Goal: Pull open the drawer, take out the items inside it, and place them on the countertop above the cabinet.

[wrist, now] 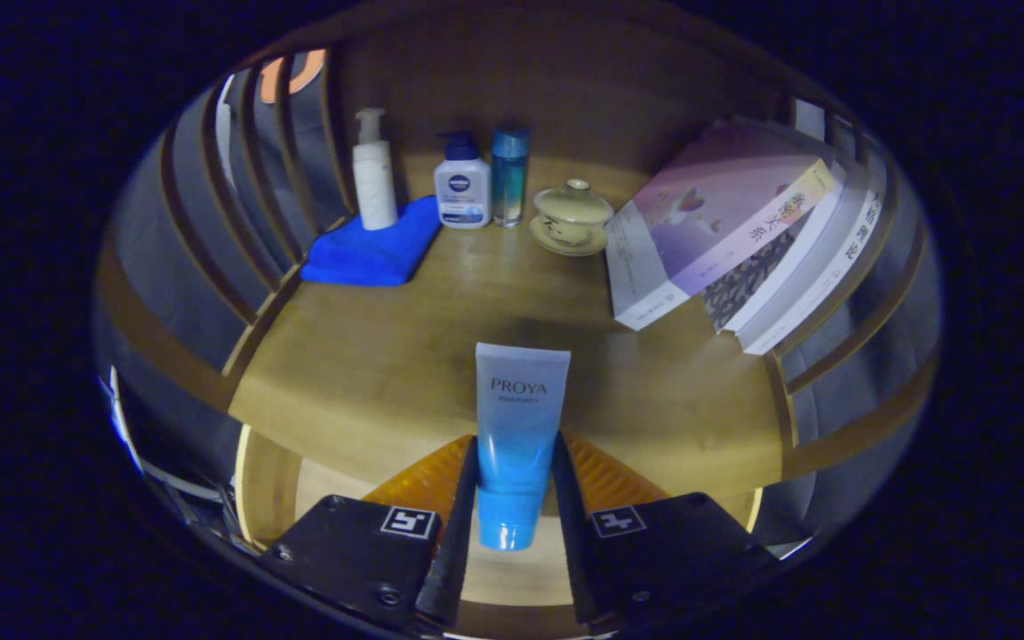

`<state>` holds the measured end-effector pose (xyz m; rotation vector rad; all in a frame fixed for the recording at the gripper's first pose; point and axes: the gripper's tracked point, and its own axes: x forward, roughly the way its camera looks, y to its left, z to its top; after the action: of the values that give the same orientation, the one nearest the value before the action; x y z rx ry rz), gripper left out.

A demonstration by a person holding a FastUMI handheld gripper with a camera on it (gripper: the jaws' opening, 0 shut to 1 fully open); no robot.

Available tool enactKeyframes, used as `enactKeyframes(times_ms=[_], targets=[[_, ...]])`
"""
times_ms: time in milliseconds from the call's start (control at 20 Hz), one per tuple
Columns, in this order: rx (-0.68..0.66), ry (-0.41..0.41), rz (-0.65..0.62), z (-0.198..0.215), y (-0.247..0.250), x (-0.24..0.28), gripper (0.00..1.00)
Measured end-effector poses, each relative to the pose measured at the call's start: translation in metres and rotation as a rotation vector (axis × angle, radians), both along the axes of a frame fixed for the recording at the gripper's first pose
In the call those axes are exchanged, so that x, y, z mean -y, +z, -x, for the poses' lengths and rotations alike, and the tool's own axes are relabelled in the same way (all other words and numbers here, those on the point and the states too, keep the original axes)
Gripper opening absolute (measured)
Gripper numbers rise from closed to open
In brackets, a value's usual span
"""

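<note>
Overhead, gripper (515,462) clamps tube (516,427) above wooden countertop (361,356), slatted sides.

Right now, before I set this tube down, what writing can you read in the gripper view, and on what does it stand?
"PROYA": on the blue tube that the gripper is shut on, both fingers pressing its sides; the small line beneath is blurred.
"NIVEA": on the white pump bottle beyond the fingers.
Chinese characters on the leaning books: too small to read surely.
</note>
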<state>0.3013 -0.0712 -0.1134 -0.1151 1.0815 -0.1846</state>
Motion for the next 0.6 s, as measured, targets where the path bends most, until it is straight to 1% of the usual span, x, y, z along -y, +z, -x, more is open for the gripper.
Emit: enactKeyframes(times_ms=[200,300,450,600], targets=[[-0.009,-0.025,-0.002,-0.011,-0.019,0.001,0.52],[0.023,-0.028,-0.001,-0.02,-0.023,0.001,0.52],[0.07,-0.015,-0.016,-0.027,-0.026,-0.005,0.54],[0.098,0.013,-0.001,-0.017,-0.015,-0.011,0.58]])
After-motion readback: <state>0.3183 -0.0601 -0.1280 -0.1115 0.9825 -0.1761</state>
